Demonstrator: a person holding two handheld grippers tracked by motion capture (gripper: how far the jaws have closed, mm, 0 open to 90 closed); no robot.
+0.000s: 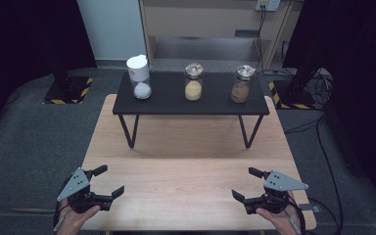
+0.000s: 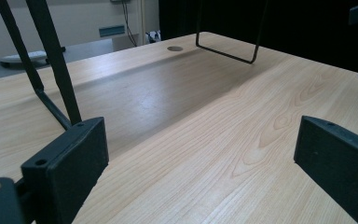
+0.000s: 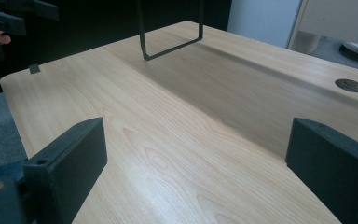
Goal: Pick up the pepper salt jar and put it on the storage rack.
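Note:
My left gripper hovers low over the front left corner of the light wooden table, held in a hand, jaws wide apart with nothing between them. At the front right, my right gripper stands open the same way, also held in a hand. In the left gripper view the left gripper frames bare wood, and in the right gripper view the right gripper does too. Three jars stand on a black raised shelf at the back: a white-lidded jar, a yellow-filled jar and a brown-filled jar.
The shelf's thin black legs stand on the table, with open space beneath the shelf. A cable hole is set in the tabletop. Stands with striped bases sit on the floor at both sides, and a cabinet behind.

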